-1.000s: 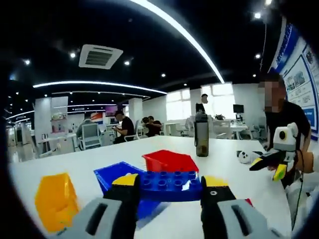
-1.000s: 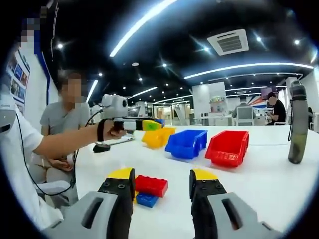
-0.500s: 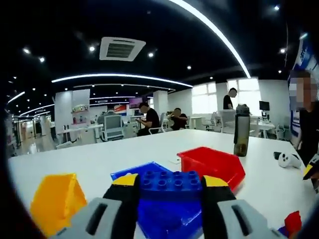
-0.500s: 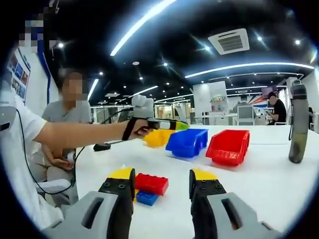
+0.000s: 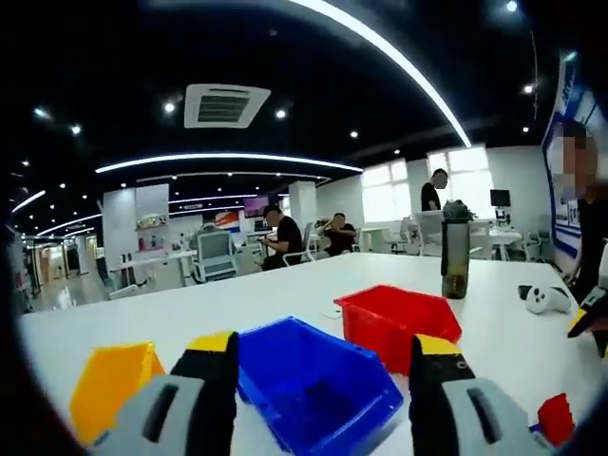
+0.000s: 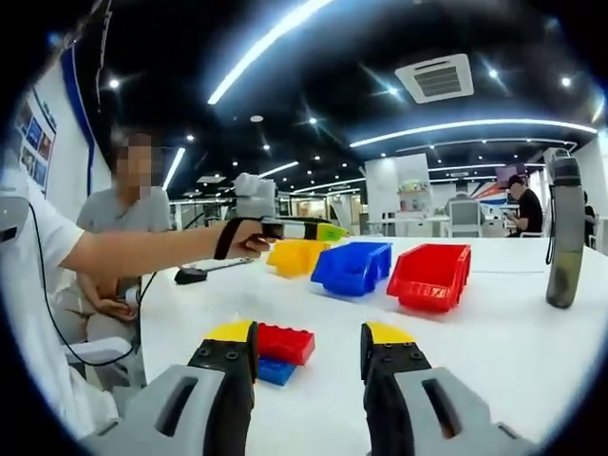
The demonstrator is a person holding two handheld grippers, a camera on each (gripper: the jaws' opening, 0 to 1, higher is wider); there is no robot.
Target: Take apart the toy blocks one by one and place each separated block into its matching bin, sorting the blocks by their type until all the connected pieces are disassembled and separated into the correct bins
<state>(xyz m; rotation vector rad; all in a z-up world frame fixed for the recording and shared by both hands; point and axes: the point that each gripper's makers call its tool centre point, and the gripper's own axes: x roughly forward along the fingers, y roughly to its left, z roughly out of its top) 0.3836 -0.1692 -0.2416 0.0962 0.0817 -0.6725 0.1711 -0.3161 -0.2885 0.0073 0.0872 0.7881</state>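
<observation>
My left gripper (image 5: 323, 356) is open, with nothing between its jaws. It hangs right over the blue bin (image 5: 318, 389). The red bin (image 5: 399, 323) stands to the right of the blue one and the yellow bin (image 5: 114, 385) to its left. In the right gripper view the left gripper (image 6: 294, 229) reaches out above the row of bins: yellow bin (image 6: 296, 255), blue bin (image 6: 351, 267), red bin (image 6: 429, 276). My right gripper (image 6: 306, 344) is open low over the table. A red block (image 6: 286, 343) stuck on a blue block (image 6: 275, 371) lies just beyond its left jaw.
A dark water bottle (image 5: 454, 253) (image 6: 560, 234) stands on the white table (image 6: 494, 351) past the red bin. A small white device (image 5: 538, 301) lies near the right edge. A person (image 6: 123, 228) sits at the table's left side. Other people sit at desks behind.
The left gripper's jaws have spread apart and the blue block that was between them is gone, with the blue bin now directly below. The right gripper has stayed nearly still.
</observation>
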